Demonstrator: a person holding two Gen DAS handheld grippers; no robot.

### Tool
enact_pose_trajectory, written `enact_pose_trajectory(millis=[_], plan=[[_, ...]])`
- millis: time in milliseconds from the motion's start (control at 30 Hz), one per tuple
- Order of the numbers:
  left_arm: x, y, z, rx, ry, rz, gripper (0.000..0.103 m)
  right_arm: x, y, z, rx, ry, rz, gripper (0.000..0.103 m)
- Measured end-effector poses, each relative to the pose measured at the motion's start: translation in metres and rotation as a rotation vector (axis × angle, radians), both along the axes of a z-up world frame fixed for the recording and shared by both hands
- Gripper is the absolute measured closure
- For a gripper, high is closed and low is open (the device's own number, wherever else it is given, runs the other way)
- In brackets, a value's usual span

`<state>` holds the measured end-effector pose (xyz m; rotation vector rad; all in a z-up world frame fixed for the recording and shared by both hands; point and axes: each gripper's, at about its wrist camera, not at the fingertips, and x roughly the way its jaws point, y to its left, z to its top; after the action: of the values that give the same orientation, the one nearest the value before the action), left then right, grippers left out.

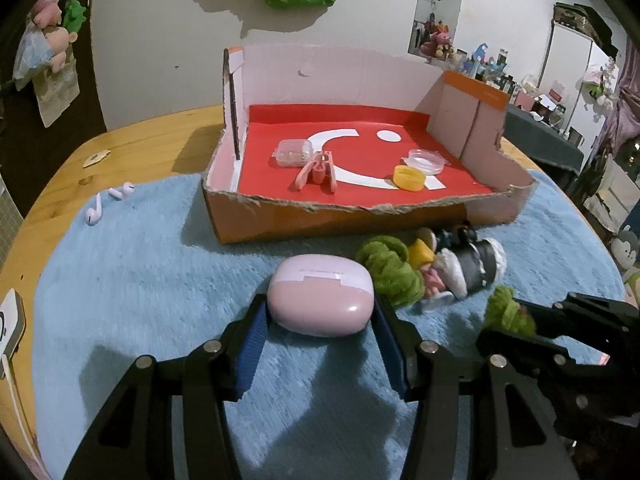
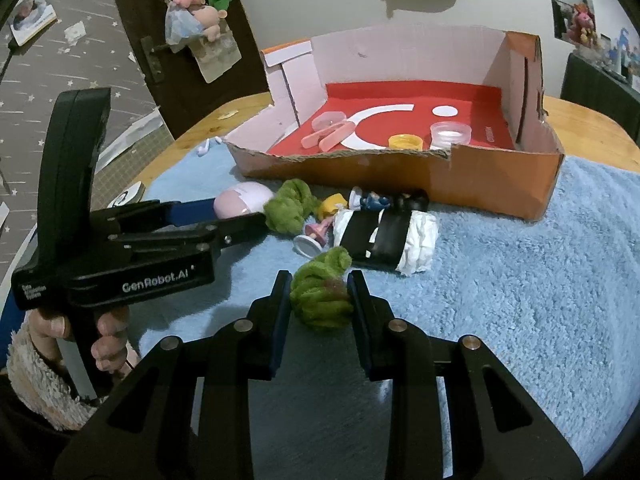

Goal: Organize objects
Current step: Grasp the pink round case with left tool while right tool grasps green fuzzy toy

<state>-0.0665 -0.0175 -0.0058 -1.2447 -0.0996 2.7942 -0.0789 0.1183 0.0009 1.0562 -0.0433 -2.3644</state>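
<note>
Both grips set: left gripper clamps pink case, right gripper pinches green tuft. Next, likely: lift, carry to box.

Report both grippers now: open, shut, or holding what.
Left gripper: jaws closed on the pink earbud case.
Right gripper: jaws closed on a green fuzzy clump.

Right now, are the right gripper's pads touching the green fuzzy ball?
Touching. In the right wrist view, both pads of the right gripper press the sides of the green fuzzy ball, with no gap on either side.
</note>
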Motion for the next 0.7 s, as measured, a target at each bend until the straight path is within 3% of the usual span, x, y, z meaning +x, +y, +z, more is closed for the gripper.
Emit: enact_pose_trajectory(millis=[633, 700], plan=[[0.018, 0.01, 0.017, 0.026, 0.05, -0.032, 0.052, 0.003, 0.007, 0.012, -0.033, 0.021, -0.007, 0.076], [0.018, 0.009, 0.02, 0.028, 0.058, -0.033, 0.087, 0.003, 0.008, 0.015, -0.036, 0.025, -0.009, 0.076]])
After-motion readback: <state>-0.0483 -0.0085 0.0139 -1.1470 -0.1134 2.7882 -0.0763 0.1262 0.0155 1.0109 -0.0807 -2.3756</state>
